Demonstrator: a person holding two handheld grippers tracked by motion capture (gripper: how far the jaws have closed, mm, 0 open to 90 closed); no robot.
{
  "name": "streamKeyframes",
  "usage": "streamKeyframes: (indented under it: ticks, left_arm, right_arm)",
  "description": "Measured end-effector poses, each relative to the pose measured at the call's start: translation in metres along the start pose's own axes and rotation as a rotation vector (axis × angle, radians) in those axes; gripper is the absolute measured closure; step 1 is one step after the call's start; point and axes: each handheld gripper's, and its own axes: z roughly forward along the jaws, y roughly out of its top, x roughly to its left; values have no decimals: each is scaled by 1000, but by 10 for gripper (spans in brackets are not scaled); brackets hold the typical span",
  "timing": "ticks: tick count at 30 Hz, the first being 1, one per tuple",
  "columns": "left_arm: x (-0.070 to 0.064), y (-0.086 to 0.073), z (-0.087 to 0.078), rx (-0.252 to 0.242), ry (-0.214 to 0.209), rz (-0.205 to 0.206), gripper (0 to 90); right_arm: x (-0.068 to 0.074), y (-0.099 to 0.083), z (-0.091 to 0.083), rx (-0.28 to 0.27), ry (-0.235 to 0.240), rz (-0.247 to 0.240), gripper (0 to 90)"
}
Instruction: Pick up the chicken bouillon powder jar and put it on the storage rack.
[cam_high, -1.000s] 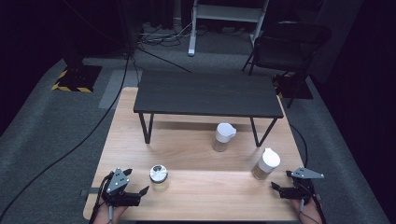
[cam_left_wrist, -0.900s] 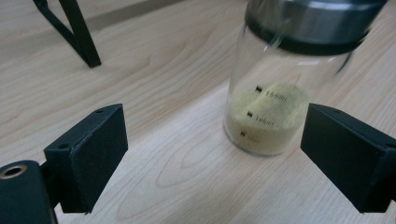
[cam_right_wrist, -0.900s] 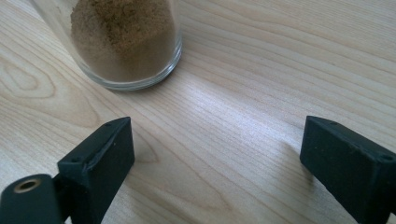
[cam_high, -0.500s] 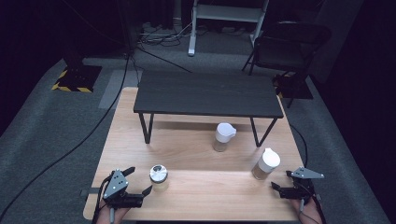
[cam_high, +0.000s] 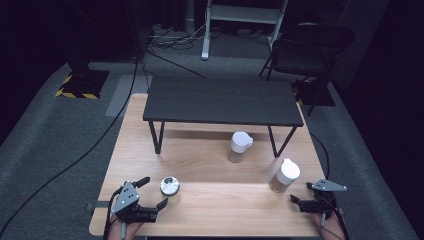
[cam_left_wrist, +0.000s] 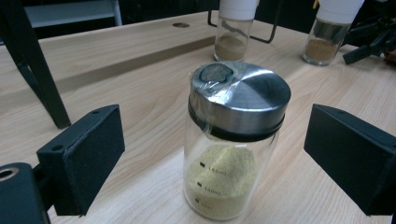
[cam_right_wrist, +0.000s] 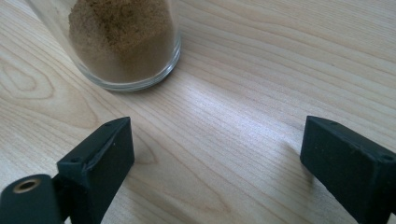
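Compared with the frame a second ago, the left gripper (cam_high: 153, 193) is sitting slightly lower and further right at the bottom left of the high view, closer in on the steel-lidded jar (cam_high: 170, 187), while the right gripper (cam_high: 301, 201) is holding much the same spot at the bottom right. The left gripper's jaws are standing wide apart — in the left gripper view the jar (cam_left_wrist: 233, 140) is rising between them at the centre of the frame, touching neither jaw. That jar is standing upright on the wooden table (cam_high: 220, 200), clear glass with a brushed metal lid, a scrap of clear film clinging to the lid's upper left edge, and pale yellowish powder filling its lower part beside printed measure marks. The right gripper is also gaping open and holding nothing — in its own view the brown-powder jar (cam_right_wrist: 123, 42) is sitting at the upper left, ahead of the left jaw and apart from it. In the high view this white-capped jar (cam_high: 284, 176) is standing just beside the right gripper.
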Motion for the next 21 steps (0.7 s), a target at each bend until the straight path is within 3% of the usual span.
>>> streamKeyframes:
  ticks: [10, 21]
  left_arm:
    - [1, 0, 9, -9, -18, 20, 47]
    - [4, -1, 19, -26, -47, 14, 52]
  right_arm:
    - [0, -1, -1, 0, 3, -5, 98]
    - [0, -1, -1, 0, 2, -5, 97]
